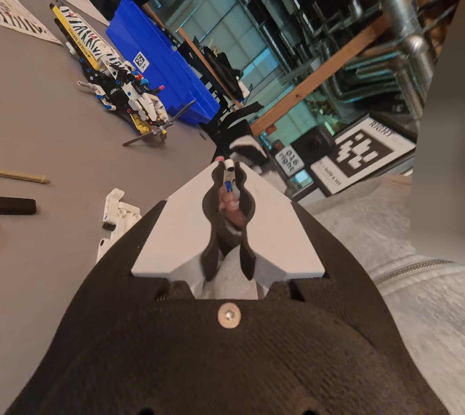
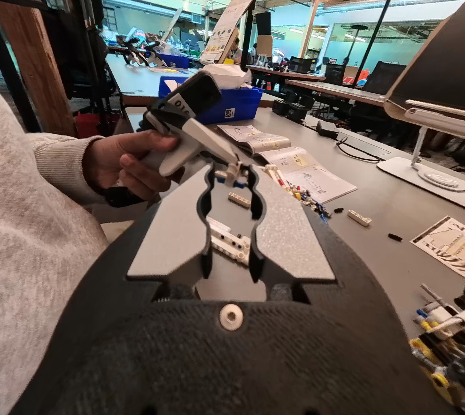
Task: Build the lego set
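My left gripper point(image 1: 229, 167) is shut on a small white connector piece point(image 1: 229, 164) with a blue pin, held above the grey table. In the right wrist view the left gripper point(image 2: 235, 164) comes in from the upper left, held by a hand. It meets my right gripper point(image 2: 231, 173) at the same white piece point(image 2: 230, 174), which has blue pins on both sides. The right jaws are narrowed around the piece, and its pins reach both pads. A white sub-assembly point(image 2: 229, 242) lies on the table below.
A partly built zebra-striped helicopter model point(image 1: 113, 76) lies by a blue bin point(image 1: 161, 56). An open instruction booklet point(image 2: 289, 159), a pile of loose parts point(image 2: 307, 199), two white beams point(image 2: 358, 220) and a sticker sheet point(image 2: 445, 244) are on the table. A white stand base point(image 2: 415, 171) is on the right. The grippers are tip to tip, or close to it.
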A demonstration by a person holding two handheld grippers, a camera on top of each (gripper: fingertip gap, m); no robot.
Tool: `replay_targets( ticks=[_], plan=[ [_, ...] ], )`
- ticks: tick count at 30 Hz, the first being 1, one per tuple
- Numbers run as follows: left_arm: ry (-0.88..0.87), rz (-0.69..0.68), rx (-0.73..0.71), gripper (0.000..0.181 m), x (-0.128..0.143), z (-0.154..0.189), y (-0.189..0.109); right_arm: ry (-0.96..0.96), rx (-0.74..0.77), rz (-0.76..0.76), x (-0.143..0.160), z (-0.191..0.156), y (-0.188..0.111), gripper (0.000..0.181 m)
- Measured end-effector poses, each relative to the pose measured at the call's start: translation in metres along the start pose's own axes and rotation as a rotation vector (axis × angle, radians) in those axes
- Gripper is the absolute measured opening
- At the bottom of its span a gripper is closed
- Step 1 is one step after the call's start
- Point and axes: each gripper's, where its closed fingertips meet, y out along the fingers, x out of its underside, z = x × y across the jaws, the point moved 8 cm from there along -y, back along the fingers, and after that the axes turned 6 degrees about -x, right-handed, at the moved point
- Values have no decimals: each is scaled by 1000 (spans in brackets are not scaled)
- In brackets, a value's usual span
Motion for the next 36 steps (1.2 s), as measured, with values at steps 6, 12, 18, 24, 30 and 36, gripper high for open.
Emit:
replay_targets(
  ticks=[6,12,18,24,30,36],
  plan=[
    [256,-191,6,6,10,10,-2,246,-262,9,-4,12,-13,19],
    [87,-321,238,6,23,18,1,80,-476,-57,0,-3,-21,13],
    [8,-363,276,5,30,16,8,13,-562,-81,-2,-10,-22,7],
    [-53,-356,320,6,30,15,7,27,-580,-51,-2,-10,-22,1],
    [-121,-340,361,5,33,12,10,-2,-569,-47,-1,-11,-24,3],
    [-142,-336,373,5,33,13,14,-23,-561,-62,1,-10,-28,4]
  ],
)
